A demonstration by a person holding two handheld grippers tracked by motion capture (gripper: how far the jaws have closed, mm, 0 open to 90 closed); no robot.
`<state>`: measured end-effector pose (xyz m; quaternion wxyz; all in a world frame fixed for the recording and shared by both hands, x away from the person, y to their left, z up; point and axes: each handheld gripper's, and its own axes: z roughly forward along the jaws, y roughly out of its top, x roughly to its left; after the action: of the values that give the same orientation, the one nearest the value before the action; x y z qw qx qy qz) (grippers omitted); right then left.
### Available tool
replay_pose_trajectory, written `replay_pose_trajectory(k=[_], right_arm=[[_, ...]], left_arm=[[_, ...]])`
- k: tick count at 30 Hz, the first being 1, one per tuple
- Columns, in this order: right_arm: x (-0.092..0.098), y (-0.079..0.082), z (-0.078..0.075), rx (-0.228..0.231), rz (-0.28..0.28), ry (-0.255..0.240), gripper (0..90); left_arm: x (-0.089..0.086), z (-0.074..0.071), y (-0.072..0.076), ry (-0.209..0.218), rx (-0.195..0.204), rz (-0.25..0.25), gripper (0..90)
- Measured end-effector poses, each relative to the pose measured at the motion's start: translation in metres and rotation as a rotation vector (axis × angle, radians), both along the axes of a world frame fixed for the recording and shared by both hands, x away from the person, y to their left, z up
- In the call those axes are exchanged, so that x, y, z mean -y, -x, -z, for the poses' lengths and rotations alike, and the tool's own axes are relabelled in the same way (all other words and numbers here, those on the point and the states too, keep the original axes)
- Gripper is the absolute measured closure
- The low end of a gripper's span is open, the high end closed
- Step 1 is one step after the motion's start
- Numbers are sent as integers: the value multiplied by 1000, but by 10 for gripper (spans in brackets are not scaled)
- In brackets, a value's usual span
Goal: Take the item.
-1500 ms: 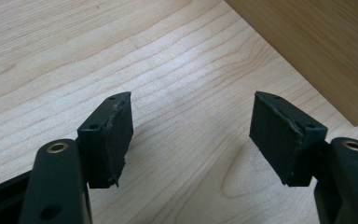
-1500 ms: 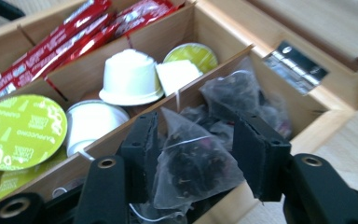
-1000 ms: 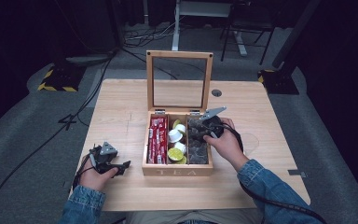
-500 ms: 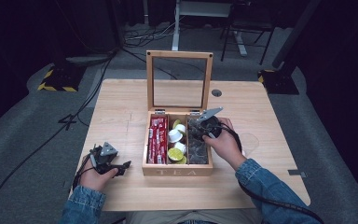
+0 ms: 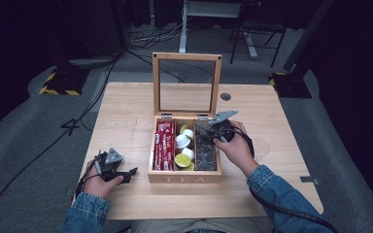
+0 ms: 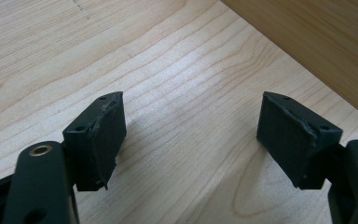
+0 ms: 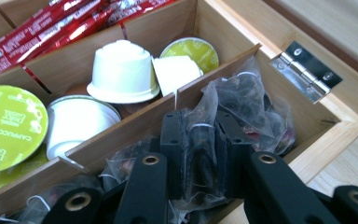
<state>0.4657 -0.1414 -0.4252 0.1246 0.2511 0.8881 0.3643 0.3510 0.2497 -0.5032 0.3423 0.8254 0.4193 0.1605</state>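
Grasp made: we find the right gripper clamped on a tea bag inside the tea box | lift-out pending | left gripper spread, empty, jaws just widening.

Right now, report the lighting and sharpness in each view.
High view: table evenly lit, room behind dark, box slightly soft. Left gripper view: bright wood, soft shadows under the open left gripper. Right gripper view: sharp; glints on the hinge and on the sachet in the right gripper.

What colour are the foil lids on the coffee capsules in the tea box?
Lime green with white print, best seen in the right gripper view on the capsule lid.
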Motion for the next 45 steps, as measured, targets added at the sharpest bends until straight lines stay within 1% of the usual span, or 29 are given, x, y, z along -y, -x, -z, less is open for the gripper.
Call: replay_pose_trajectory(k=[6,10,12,14,17,23,25,27,33,37,39,43,45], right_arm=[[3,1,-5,10,1,-33,759],[6,4,-11,16,-1,-54,759],[7,6,-16,28,-3,-68,758],[9,8,-22,34,-11,-93,757],[13,12,-32,49,-20,-119,757],[21,20,-45,74,-19,-142,756],[26,22,-50,80,-16,-150,756],[30,23,-55,84,-13,-159,756],[48,29,-67,99,10,-166,756],[59,33,-69,102,30,-163,756],[66,35,-70,107,43,-161,755],[80,39,-73,110,69,-162,755],[86,40,-74,113,82,-162,755]], left_arm=[[0,0,0,1,0,3,239],[-1,0,-1,2,3,8,239],[-1,0,-1,4,2,11,239],[-2,0,-2,-1,2,22,239],[-3,0,-4,-1,4,19,239],[-3,0,-6,1,-1,14,235],[-4,0,-6,3,-3,19,227],[-3,0,-6,-5,1,30,206],[-4,0,-7,-6,-4,34,193],[-4,0,-8,-6,-8,33,183],[-4,0,-9,-11,-3,34,178],[-3,1,-10,-3,-7,30,173],[-4,1,-10,-6,-5,32,172]])
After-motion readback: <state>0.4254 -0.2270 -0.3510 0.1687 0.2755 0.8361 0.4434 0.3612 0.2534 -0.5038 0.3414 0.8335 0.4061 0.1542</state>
